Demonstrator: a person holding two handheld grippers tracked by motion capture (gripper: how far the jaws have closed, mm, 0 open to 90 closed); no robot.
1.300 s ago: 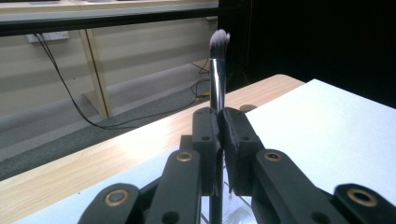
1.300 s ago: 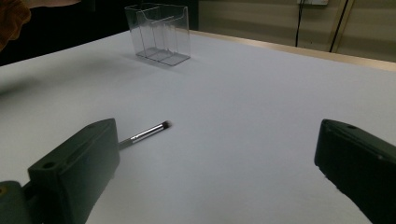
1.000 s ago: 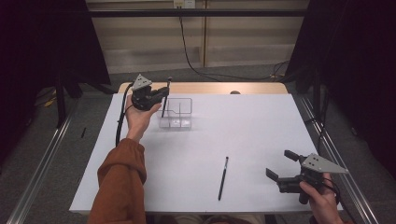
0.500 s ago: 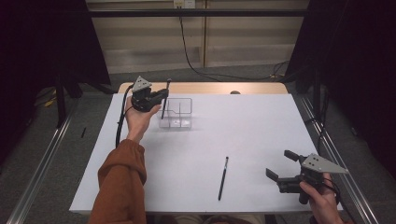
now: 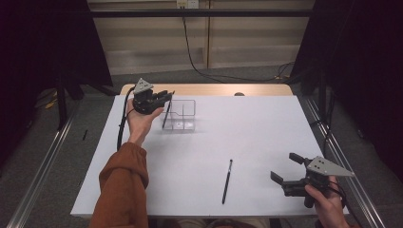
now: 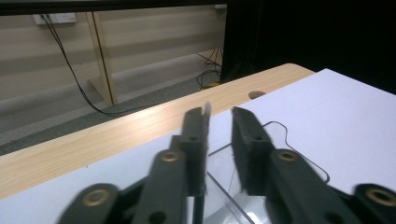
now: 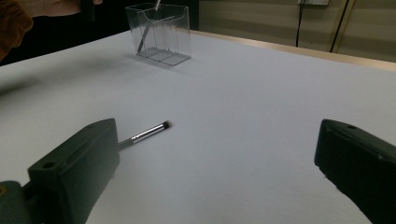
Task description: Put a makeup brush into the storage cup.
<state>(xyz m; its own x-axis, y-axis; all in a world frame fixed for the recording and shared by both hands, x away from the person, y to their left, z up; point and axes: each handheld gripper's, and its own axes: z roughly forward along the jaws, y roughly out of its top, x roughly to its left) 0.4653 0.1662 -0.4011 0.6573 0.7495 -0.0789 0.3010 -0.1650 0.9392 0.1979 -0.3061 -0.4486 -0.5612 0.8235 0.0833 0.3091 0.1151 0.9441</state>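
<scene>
I see a thin brush [image 5: 166,115] standing tilted in the left part of the clear holder [image 5: 183,114] at the far left of the surface [image 5: 266,123]. My left gripper [image 5: 165,96] hangs over it, jaws slightly apart; whether they touch its tip is unclear. A second brush [image 5: 227,181] lies near. My right gripper [image 5: 285,167], near right, is wide open and empty.

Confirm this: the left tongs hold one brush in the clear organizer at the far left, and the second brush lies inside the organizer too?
Not quite. The second brush lies flat on the white table, near the right tongs, as the high view shows. The left tongs are at the clear organizer with the first brush.
</scene>
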